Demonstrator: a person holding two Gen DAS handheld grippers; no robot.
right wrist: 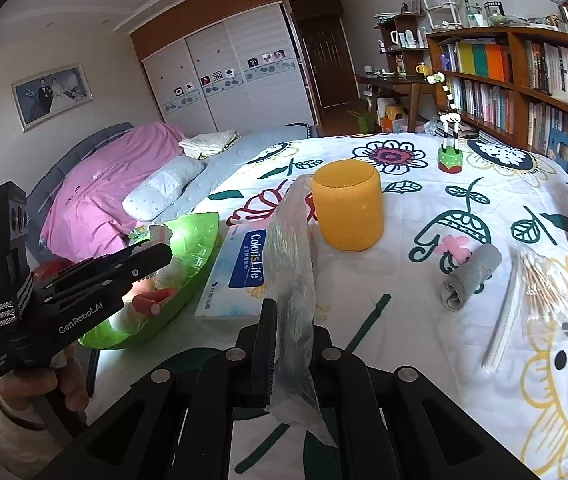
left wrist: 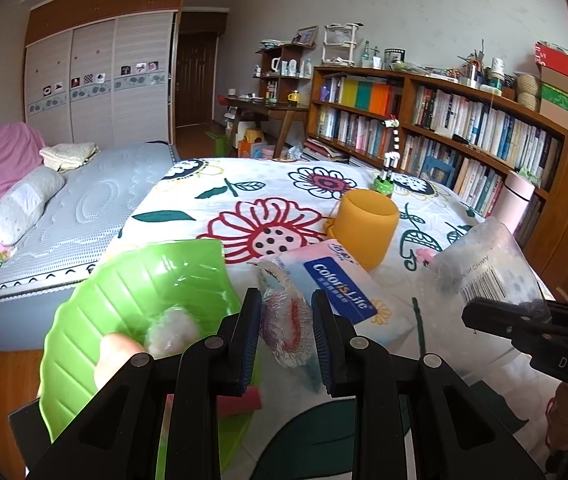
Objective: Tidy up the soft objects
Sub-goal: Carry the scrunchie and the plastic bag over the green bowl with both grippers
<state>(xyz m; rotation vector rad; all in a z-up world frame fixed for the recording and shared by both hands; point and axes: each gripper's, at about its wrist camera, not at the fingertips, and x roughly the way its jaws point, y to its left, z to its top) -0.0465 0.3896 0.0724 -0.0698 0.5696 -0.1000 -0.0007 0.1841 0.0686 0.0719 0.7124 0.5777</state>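
The tissue pack on the flowered tablecloth reads "ColorisLife", and the left gripper carries "GenRobot.AI" on its side. Its fingers stand apart around a crinkled wrapper, perhaps touching it, beside the green leaf-shaped dish. The right gripper is clamped on a clear plastic bag printed "CHINA".
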